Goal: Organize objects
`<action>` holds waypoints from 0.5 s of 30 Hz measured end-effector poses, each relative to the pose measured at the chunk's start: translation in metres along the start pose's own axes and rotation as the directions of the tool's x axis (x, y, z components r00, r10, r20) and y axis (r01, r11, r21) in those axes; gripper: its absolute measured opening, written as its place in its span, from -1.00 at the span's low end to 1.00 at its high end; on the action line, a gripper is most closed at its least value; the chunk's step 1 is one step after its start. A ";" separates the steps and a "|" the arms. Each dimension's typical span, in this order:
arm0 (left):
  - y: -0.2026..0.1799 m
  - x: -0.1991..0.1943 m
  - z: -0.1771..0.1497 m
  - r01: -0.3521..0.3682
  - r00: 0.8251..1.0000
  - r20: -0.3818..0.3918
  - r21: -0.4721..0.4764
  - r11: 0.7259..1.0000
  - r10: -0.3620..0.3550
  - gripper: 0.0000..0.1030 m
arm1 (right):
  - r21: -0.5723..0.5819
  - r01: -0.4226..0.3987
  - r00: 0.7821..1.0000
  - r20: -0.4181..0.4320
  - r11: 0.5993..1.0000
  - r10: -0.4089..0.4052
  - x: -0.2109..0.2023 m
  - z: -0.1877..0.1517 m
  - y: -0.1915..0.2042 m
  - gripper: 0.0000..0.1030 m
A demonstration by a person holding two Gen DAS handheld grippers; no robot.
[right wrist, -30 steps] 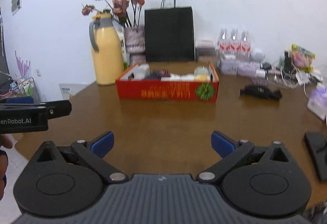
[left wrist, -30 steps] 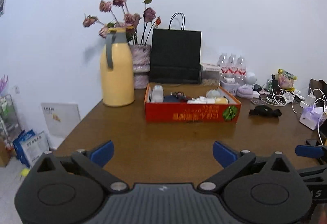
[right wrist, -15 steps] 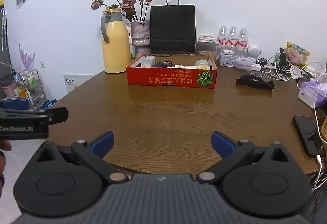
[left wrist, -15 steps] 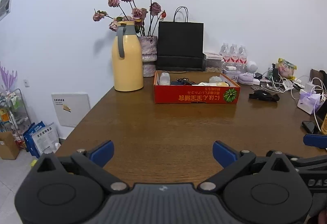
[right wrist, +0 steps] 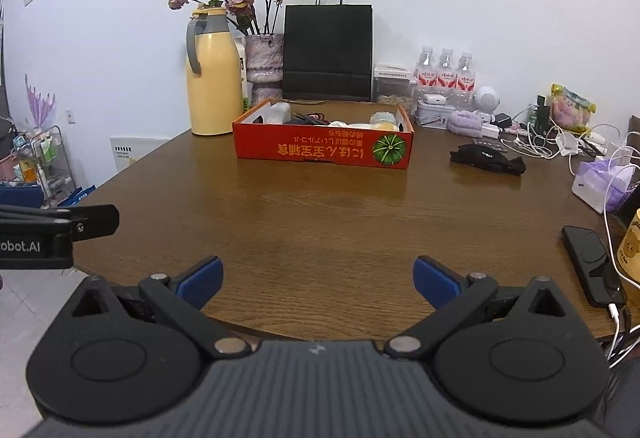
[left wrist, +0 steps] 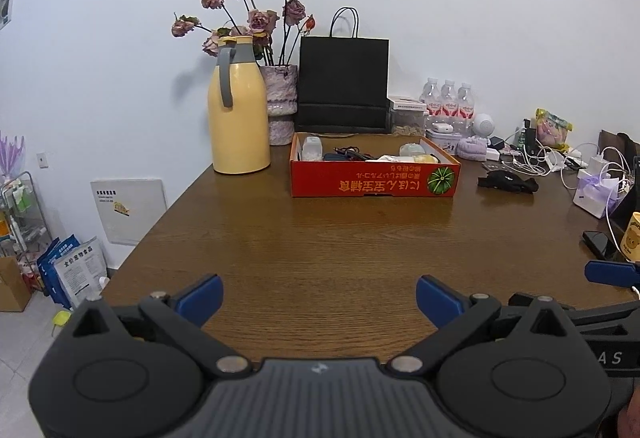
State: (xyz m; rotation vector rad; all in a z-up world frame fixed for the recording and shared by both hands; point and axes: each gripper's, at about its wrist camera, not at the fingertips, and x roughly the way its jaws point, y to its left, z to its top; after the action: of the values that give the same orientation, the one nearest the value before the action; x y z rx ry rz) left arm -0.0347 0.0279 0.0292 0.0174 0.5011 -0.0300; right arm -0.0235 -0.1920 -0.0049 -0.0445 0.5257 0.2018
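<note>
A red cardboard box [left wrist: 374, 180] stands on the far middle of the brown table [left wrist: 340, 246]; it also shows in the right wrist view [right wrist: 324, 150]. It holds several small items: a white container, black cables, pale and yellow pieces. A black strap-like object [right wrist: 486, 158] lies to the box's right, also seen in the left wrist view [left wrist: 506, 183]. My left gripper [left wrist: 318, 298] is open and empty over the near table edge. My right gripper [right wrist: 318, 280] is open and empty, also at the near edge, well short of the box.
A yellow thermos jug [left wrist: 238, 118], a vase of dried roses [left wrist: 282, 102] and a black paper bag [left wrist: 343, 82] stand behind the box. Water bottles [right wrist: 444, 76], chargers and white cables [right wrist: 560, 142] crowd the far right. A black phone [right wrist: 592, 266] and yellow mug [right wrist: 630, 250] lie near right.
Both grippers have pulled back from the box toward the near table edge; the box looks smaller and more of the table shows. Both stayed open and empty.
</note>
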 end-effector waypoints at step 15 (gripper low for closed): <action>-0.001 0.001 0.000 0.003 1.000 -0.009 0.007 1.000 -0.003 1.00 | 0.005 -0.002 1.000 -0.004 1.000 0.002 0.000 -0.001 -0.003 1.00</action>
State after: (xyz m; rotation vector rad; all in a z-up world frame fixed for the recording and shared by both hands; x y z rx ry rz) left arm -0.0345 0.0269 0.0285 0.0233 0.5098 -0.0347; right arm -0.0235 -0.1951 -0.0058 -0.0399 0.5305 0.2026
